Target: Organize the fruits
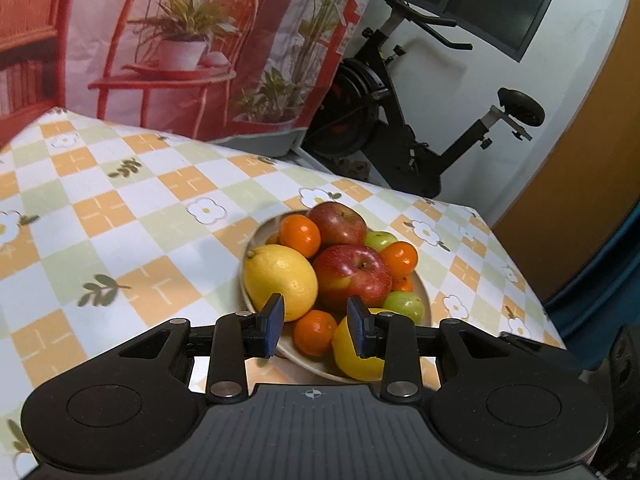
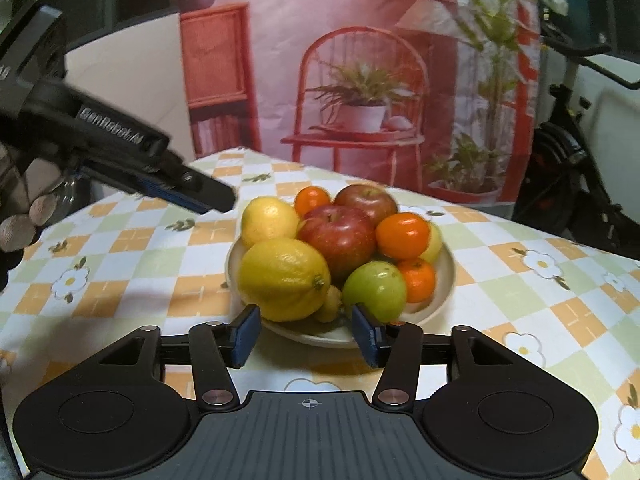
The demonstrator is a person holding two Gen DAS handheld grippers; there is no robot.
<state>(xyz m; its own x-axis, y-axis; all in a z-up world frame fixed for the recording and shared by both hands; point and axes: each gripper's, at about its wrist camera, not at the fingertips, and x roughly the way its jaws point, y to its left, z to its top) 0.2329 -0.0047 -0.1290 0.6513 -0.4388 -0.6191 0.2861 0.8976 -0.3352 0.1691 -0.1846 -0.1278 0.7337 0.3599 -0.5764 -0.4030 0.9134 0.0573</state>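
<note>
Checked tablecloth (image 2: 520, 292) under fruit bowl (image 2: 444, 276)

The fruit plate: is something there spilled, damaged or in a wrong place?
Nothing stands out. All the fruit, lemons, apples, oranges and green fruits, is piled inside the plate, which sits flat on the checked tablecloth. None has rolled off.

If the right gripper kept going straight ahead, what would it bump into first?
Probably the big lemon at the front of the plate. The right gripper points at it with open, empty jaws, though depth is hard to judge.
</note>
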